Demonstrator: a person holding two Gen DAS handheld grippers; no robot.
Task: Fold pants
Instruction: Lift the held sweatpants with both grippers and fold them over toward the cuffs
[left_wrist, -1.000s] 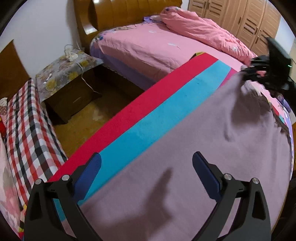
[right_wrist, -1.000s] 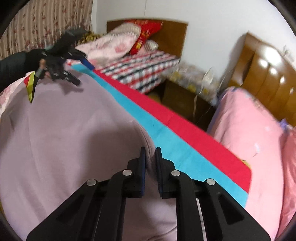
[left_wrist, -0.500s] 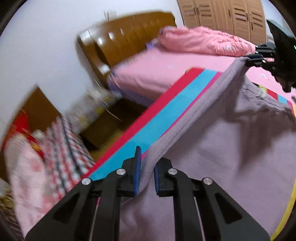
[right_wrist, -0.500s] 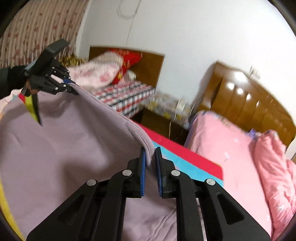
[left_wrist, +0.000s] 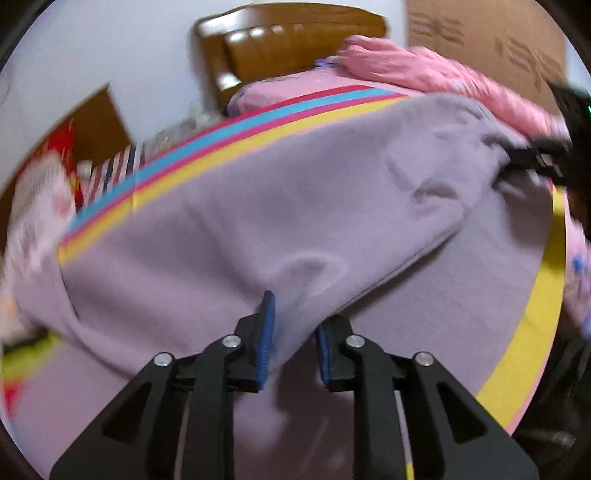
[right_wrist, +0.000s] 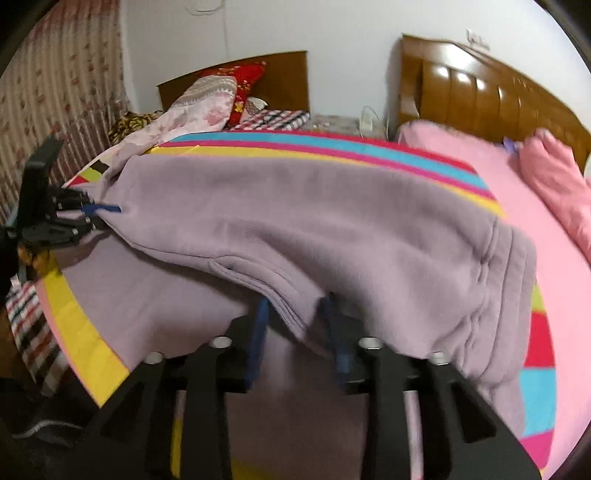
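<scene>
Jaws on my left hand-held gripper (left_wrist: 291, 339) are opening, with the lilac pants (left_wrist: 295, 206) still bunched between the blue pads, so I read this as letting go of a folded edge, not a fresh grab. My right hand-held gripper (right_wrist: 297, 332) does the same: jaws opening, the hemmed fabric edge hanging in the gap but the pads no longer look pressed on it. Both sit at opposite ends of the same edge, which keeps the fold line straight as it drops. Pants lie across the striped mat (right_wrist: 332, 142) on the bed, the upper layer doubled over the lower one, its edge not quite lined up. Waistband end bunches at the right of the right wrist view. Pink quilt (right_wrist: 554, 173) and wooden headboard (right_wrist: 480, 85) sit beyond, well apart from the work. First fold looks about laid.
</scene>
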